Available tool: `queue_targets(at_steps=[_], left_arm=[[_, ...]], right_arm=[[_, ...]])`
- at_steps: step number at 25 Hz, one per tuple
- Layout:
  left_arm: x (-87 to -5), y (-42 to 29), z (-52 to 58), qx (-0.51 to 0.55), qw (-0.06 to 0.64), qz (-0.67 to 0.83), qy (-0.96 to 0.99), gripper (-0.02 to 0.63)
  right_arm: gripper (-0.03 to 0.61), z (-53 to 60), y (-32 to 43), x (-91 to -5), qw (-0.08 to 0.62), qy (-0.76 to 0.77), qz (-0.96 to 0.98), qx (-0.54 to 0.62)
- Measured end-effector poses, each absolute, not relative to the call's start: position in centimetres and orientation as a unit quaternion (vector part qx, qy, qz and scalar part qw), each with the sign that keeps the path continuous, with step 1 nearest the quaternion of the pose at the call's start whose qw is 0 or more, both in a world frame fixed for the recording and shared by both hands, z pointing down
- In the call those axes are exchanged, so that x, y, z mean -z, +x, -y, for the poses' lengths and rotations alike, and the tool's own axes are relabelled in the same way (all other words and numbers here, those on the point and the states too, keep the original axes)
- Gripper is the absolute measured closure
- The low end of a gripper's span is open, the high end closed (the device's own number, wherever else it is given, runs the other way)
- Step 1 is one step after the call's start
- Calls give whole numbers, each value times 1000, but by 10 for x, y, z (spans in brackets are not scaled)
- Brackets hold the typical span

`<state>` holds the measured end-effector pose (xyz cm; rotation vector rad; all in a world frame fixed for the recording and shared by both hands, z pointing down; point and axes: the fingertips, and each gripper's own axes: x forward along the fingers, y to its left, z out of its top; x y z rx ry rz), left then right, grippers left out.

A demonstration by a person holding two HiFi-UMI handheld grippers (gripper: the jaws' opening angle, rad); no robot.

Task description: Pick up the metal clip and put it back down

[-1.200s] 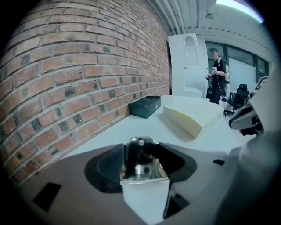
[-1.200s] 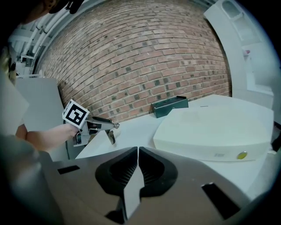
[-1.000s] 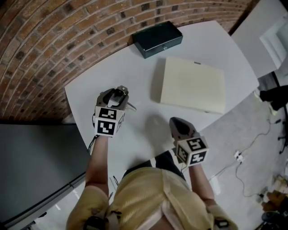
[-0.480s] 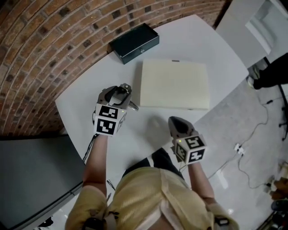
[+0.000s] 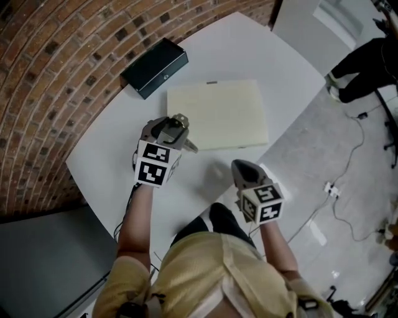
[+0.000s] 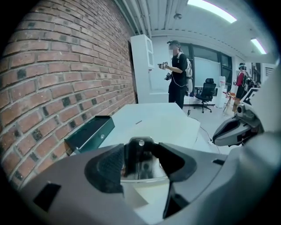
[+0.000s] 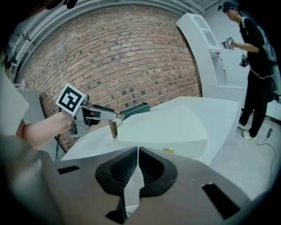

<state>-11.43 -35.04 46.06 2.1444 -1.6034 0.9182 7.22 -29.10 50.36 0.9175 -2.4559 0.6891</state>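
Pickup looks done: left tongs (image 5: 176, 123) clamped on the metal clip (image 6: 140, 160), apparently clear of the worktop (image 5: 106, 155). Right tongs (image 7: 137, 154), at 4 o'clock, closed on nothing. Putting down remains.

Lighting is bright, even and from overhead. In the left gripper view, two ceiling strip lamps (image 6: 210, 9) at 1 o'clock are blown out to white. In the head view the white table (image 5: 261, 56) is close to overexposed, with a faint soft shadow (image 5: 213, 172) just below centre. The brick wall (image 5: 56, 74) bows at 10 o'clock. Both gripper views show heavy barrel distortion and black vignetting at all corners. The left gripper (image 6: 141, 161) is soft-focused at 6 o'clock. The metal clip (image 6: 139, 145) shows dull reflections.
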Motion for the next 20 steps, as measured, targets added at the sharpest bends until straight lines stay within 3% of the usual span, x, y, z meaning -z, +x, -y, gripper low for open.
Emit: queue_targets(at_steps=[20], left_arm=[[-477,-23,406,-347,130,463,805,370]], right_arm=[[574,297,132,-510,204,414,844,-273]])
